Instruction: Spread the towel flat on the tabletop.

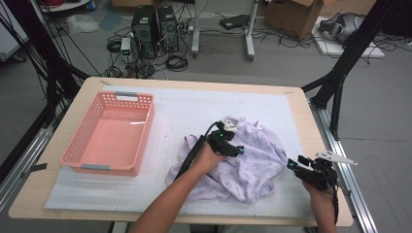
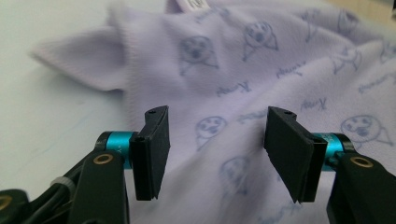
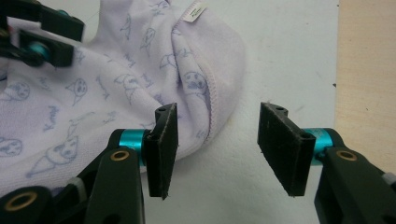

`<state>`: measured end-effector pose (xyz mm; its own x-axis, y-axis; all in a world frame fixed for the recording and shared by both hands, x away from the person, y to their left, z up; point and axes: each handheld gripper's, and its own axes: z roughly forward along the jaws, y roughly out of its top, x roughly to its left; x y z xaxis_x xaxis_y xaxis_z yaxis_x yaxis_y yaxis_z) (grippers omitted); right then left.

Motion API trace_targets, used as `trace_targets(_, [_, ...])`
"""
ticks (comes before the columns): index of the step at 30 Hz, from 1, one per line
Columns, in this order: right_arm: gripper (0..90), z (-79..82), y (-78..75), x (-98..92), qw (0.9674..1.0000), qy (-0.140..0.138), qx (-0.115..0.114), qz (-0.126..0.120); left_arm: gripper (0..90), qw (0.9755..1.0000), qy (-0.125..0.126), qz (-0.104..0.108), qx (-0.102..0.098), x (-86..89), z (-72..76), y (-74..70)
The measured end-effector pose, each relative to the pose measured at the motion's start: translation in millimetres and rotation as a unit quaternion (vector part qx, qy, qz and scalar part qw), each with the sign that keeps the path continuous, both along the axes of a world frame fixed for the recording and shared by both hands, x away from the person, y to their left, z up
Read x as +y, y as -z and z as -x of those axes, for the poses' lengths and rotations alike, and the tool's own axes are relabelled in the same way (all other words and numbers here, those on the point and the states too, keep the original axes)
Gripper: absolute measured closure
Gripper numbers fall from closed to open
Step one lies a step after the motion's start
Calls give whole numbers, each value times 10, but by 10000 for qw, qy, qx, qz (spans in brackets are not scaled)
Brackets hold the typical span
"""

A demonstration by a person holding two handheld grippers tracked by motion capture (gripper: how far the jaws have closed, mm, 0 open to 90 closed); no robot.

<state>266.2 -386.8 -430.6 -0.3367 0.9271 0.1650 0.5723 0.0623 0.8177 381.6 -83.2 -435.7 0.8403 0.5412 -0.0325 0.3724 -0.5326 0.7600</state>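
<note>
The lilac printed garment [image 1: 245,160] lies crumpled on the white mat [image 1: 194,104], to the right of the pink basket [image 1: 109,133] and well apart from it. I judge it light, soft and limp: it will sag and fold wherever I lift it, so a stitched hem or the edge by the white label [image 3: 195,10] gives the surest pinch. Bunched as it is, it has no clear long axis; the heap spreads a little wider across the mat, away from the basket, than front to back, and its label end points to the far edge. My left gripper [image 2: 217,140] hovers over the cloth, jaws apart and empty. My right gripper [image 3: 217,140] stands wide beside the hem on the side away from the basket, holding nothing.
</note>
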Motion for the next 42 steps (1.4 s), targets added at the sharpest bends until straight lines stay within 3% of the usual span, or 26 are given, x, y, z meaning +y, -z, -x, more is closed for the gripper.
trace_targets(2, [472, 1, 2, 6, 10000, 11, 24, 2, 452, 9993, 158, -341, -79, -100, 11, 67])
trace_targets(5, [472, -4, 10, 9, 10000, 8, 1, 0, 521, 9993, 224, -289, -116, -100, 1, 62])
trace_targets(8, [472, -6, 12, 14, 10000, -15, 18, 14, 854, 9987, 349, -347, -127, -56, -6, 40])
trace_targets(9, [472, -8, 13, 19, 10000, -18, 13, 14, 860, 9991, 310, -270, -26, -35, -25, 41])
trace_targets(11, [473, -7, 16, 22, 10000, -26, 23, 16, 864, 9997, 134, -212, -12, 37, -74, 28])
trace_targets(14, [473, 8, 11, 19, 10000, -9, 1, 11, 867, 9988, -493, 37, -72, 277, -196, -58])
trace_targets(17, [473, 21, 7, -2, 10000, 17, 4, -10, 869, 9912, -1313, 146, -100, 644, -335, -143])
trace_targets(20, [473, 23, 8, -25, 10000, 80, -7, -28, 869, 9786, -2042, 172, -183, 1021, -413, -166])
trace_targets(21, [473, 20, 9, -37, 10000, 79, -32, -24, 868, 9756, -2176, 204, -202, 1098, -422, -168])
trace_targets(22, [473, 19, 9, -37, 9999, 97, -30, -32, 868, 9708, -2373, 265, -211, 1224, -434, -173])
trace_targets(25, [474, 13, 8, -25, 9999, 116, -9, -33, 867, 9639, -2624, 396, -225, 1434, -428, -175])
trace_targets(26, [474, 8, 9, -19, 9999, 114, -12, -21, 866, 9638, -2618, 443, -222, 1484, -411, -168])
trace_targets(28, [473, -3, 9, 4, 10000, 90, 4, -30, 839, 9678, -2451, 529, -211, 1527, -361, -146])
trace_targets(30, [473, -10, 9, 30, 10000, 67, 17, -28, 703, 9704, -2329, 540, -328, 1544, -287, -136])
trace_targets(34, [472, -22, 11, 87, 10000, -13, 1, 16, 554, 9771, -1974, 637, -466, 1532, -145, -142])
trace_targets(39, [465, -48, 2, 225, 9997, -218, 14, -84, 483, 9836, -1568, 791, -409, 1503, -52, -124])
trace_targets(42, [449, -97, 15, 390, 9988, -479, 50, -92, 477, 9866, -1418, 713, -376, 1462, -49, -88])
